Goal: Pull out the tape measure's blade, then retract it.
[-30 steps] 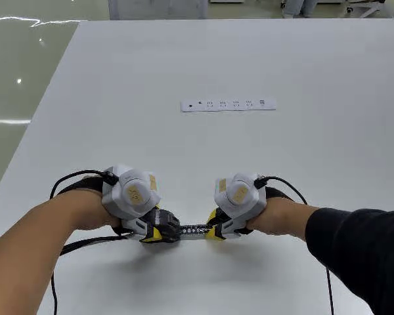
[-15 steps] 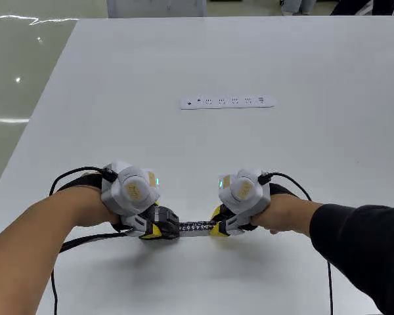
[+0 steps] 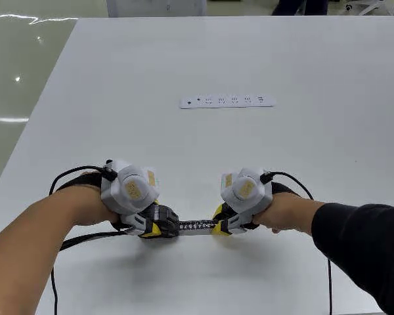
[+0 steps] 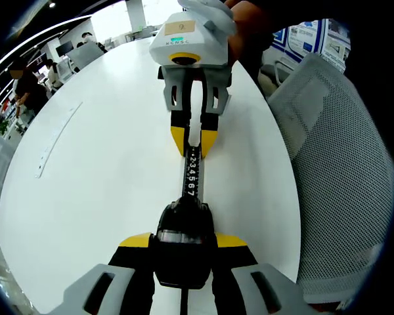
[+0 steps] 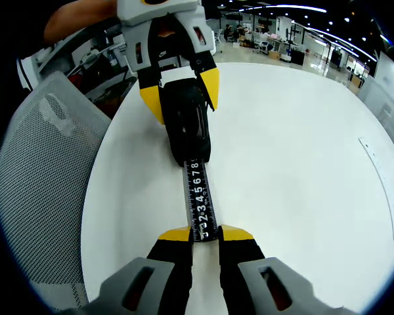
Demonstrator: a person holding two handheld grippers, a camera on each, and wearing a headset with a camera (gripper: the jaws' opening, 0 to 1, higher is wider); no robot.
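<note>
Tape measure point(image 4: 182, 246), black-cased, has a short numbered blade point(image 5: 198, 197) pulled out.

Layout: tape measure point(image 3: 164, 222) being held between two grippers at the near end of the table point(image 3: 262, 59).
Its case point(image 4: 182, 246) is being gripped by the left gripper point(image 3: 154, 228) on the left; the blade point(image 3: 197, 226) is being held by the right gripper point(image 3: 218, 228) on the right. A power strip point(image 3: 227, 101) is being seen well behind them, a mesh chair point(image 4: 335, 164) beside the table.
</note>
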